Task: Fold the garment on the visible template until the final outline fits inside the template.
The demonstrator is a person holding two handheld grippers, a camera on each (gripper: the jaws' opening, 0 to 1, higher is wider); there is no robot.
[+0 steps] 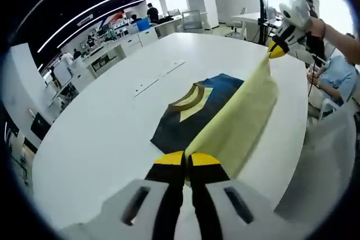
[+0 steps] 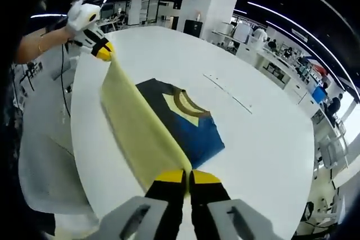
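Garment (image 1: 191,113) on white table (image 1: 101,133); both hand-held grippers (image 1: 186,159) (image 2: 187,176) clamped on lifted yellow edge.

The white worktop (image 1: 101,133) lies bare around the garment (image 1: 225,111), whose lifted yellow panel stretches between both grippers, blocking passage across that near edge.

No text, label, brand, number or sign can be read in either view. The garment (image 1: 194,117) bears no lettering, and the signs far back in the room are too small and blurred to make out.
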